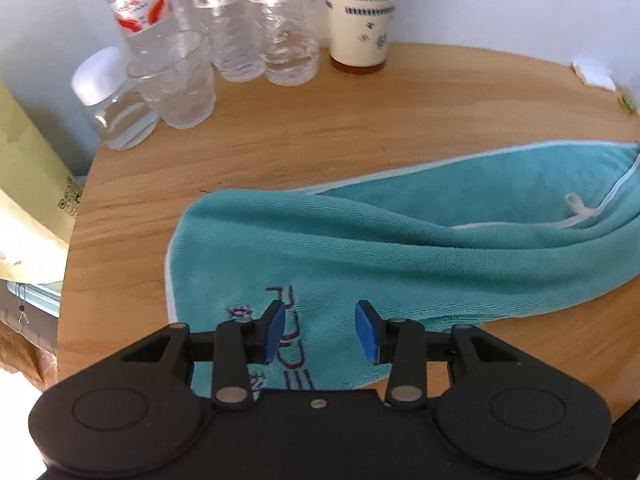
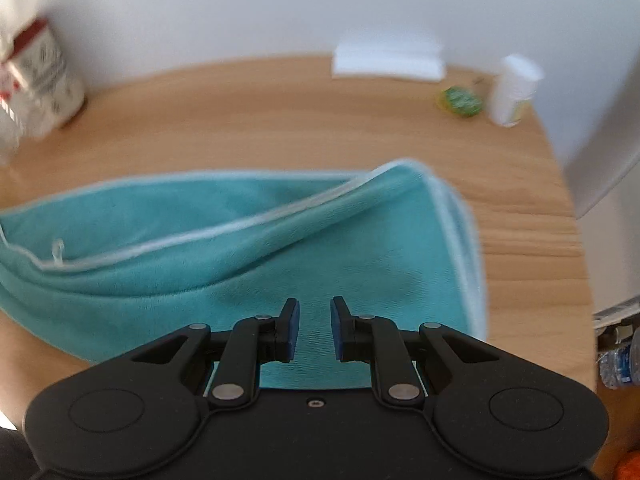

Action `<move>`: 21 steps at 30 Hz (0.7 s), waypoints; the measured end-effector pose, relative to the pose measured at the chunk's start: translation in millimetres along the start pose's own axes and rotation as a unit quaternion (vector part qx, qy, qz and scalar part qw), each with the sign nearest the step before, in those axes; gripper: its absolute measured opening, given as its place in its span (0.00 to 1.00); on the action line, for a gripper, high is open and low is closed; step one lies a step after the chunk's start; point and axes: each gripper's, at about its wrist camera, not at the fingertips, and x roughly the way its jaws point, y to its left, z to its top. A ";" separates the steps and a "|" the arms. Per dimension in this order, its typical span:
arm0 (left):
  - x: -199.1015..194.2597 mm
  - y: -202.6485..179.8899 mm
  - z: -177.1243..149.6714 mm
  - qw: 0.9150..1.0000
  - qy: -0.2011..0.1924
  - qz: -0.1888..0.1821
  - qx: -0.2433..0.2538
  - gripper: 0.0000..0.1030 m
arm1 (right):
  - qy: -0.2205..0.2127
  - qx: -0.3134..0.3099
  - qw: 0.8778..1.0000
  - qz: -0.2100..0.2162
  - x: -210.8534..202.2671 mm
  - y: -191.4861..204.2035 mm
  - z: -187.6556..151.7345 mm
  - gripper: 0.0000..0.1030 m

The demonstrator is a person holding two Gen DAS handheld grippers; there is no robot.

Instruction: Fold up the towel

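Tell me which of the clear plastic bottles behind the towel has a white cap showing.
The short, squat bottle farthest left, at the table's edge. Its white cap shows and it has no label; the taller bottles beside it carry red labels, their tops cropped.

Black left gripper with blue pads is hovering with jaws apart over the embroidered near-left corner of the teal white-edged terry towel, which is lying loosely folded on the round wooden table. Beyond the towel, clear plastic water bottles and a cream patterned cup are standing.
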 end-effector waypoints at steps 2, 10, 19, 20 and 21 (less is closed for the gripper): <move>6.7 0.4 -4.1 1.000 0.012 0.004 0.000 0.34 | 0.015 -0.006 1.000 -0.002 9.6 -1.0 -3.4 0.15; 8.3 11.0 -21.2 0.999 0.032 0.013 0.026 0.37 | 0.028 -0.009 1.000 0.011 5.2 -13.9 -11.8 0.12; -2.7 15.4 -18.1 0.999 0.040 0.018 0.033 0.36 | 0.010 -0.025 0.999 -0.045 -13.9 -32.9 -5.5 0.41; -4.1 16.3 -18.1 0.999 0.038 0.012 0.029 0.36 | 0.002 -0.016 0.999 -0.052 -21.7 -43.9 -6.7 0.44; -8.3 18.0 -17.6 0.999 0.033 0.000 0.019 0.36 | -0.002 0.000 0.999 -0.053 -27.7 -55.5 -7.1 0.44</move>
